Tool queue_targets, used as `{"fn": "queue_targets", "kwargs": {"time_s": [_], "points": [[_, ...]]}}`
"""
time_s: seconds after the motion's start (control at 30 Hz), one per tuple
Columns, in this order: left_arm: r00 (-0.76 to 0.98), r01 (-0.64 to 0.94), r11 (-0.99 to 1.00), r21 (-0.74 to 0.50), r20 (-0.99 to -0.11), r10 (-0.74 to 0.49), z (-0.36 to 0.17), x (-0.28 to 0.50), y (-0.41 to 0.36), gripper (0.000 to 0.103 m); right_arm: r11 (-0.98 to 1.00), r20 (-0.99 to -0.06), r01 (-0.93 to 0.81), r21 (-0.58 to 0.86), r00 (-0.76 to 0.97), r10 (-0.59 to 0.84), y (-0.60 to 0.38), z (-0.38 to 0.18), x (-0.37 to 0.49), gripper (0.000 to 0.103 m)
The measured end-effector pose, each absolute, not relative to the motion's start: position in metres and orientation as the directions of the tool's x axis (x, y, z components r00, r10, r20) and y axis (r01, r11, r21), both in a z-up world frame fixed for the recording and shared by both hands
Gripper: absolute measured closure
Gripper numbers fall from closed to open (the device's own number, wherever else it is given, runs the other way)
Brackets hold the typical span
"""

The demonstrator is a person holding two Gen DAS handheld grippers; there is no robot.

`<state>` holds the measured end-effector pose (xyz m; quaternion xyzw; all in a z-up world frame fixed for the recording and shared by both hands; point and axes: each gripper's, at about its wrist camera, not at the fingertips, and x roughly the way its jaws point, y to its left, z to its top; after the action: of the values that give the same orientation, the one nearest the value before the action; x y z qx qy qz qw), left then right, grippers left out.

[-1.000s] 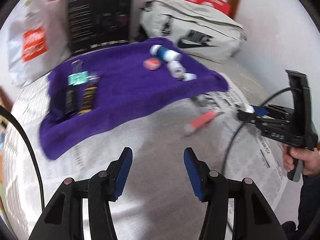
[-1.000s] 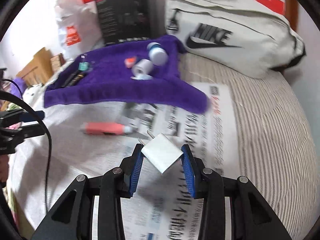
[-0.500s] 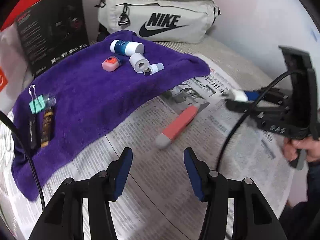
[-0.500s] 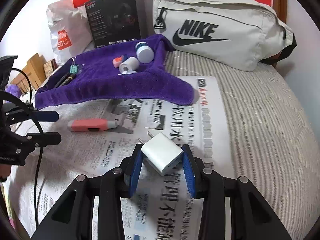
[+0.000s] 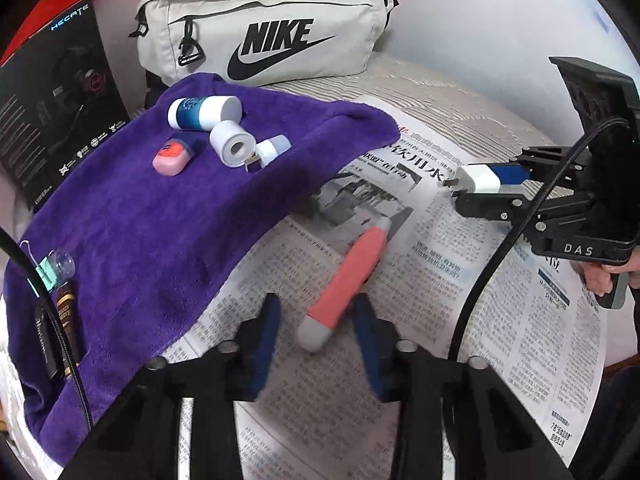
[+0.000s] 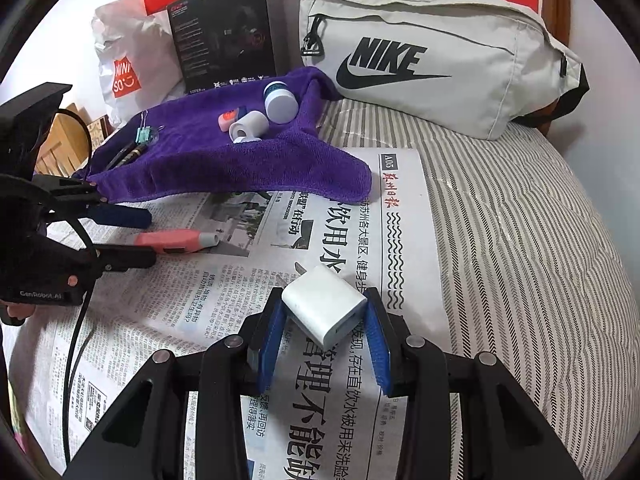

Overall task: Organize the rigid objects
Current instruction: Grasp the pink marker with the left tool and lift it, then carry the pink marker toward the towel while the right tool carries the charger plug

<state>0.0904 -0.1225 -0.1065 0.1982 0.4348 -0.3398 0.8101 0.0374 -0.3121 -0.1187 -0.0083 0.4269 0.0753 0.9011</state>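
On my left gripper [image 5: 316,336] the fingers are closing around the grey end of the pink utility knife [image 5: 347,285], which lies on the newspaper [image 5: 460,320] spread on the bed; the right pad looks close to it or touching, the left pad has not yet met it. The knife runs toward one o'clock, so I judge a grip this near its tip could let the smooth, slim plastic body pivot or slide on the slick paper. At eleven o'clock the plush purple towel [image 5: 168,232] carries the sorted pieces. On my right gripper [image 6: 324,334] the fingers are clamped on a glossy white charger cube [image 6: 324,312], held corner-on, so it could twist loose. The bed's striped cover [image 6: 520,260] lies at three o'clock.
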Motion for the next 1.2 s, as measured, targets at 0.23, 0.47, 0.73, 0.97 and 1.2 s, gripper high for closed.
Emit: {"fn": "queue_targets", "kwargs": {"time_s": [0.23,0.47,0.73,0.97,1.2], "points": [[0.405,0.691,0.723,0.011,-0.834,-0.375,-0.108,0.090,-0.118,0.085,0.990,-0.773,-0.143,0.006,0.627,0.095,-0.306,-0.119,0.038,0.064],[0.450,0.580,0.815,-0.006,-0.831,-0.327,-0.109,0.075,-0.063,0.085,0.990,-0.773,-0.144,-0.007,0.628,0.086,-0.305,-0.120,0.037,0.064],[0.501,0.383,0.921,-0.065,-0.823,-0.267,-0.111,0.053,0.020,0.085,0.989,-0.773,-0.146,-0.024,0.630,0.074,-0.303,-0.119,0.037,0.064],[0.533,0.329,0.939,-0.098,-0.802,-0.270,-0.116,0.045,0.032,0.085,0.989,-0.773,-0.146,-0.023,0.630,0.075,-0.302,-0.120,0.037,0.064],[0.538,0.352,0.935,-0.051,-0.806,-0.247,-0.115,0.053,0.024,0.084,0.989,-0.777,-0.144,-0.031,0.626,0.067,-0.301,-0.119,0.038,0.064]]}}
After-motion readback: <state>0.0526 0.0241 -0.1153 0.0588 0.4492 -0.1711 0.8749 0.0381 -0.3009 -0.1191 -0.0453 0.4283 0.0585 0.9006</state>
